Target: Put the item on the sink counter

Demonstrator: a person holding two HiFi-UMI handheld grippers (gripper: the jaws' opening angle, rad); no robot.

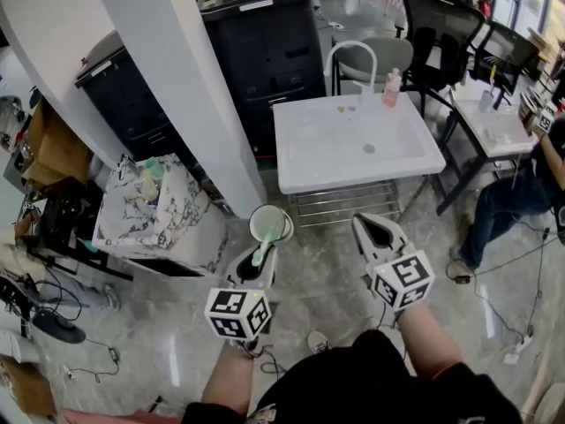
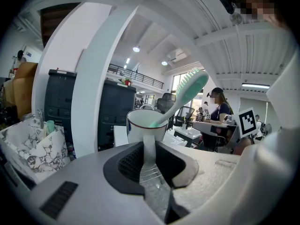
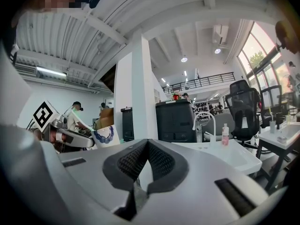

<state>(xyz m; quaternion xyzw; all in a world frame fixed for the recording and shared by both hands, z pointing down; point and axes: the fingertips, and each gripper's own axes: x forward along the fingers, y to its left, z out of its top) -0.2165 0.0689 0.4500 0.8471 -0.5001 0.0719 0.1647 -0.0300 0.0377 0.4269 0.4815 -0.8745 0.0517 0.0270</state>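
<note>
Your left gripper pinches the cup by its handle, which is mostly hidden. A brush sticks out. The cup hangs near you, short of the sink. Your right gripper is closed, empty, pointing forward.

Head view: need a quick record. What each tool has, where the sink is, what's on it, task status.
left tool: shut on the cup's handle
cup: white, upright, green brush standing in it
right tool: shut, nothing in it
sink: white, ahead of both tools
on sink: pink bottle beside the faucet
status: cup not yet set down on the sink
</note>
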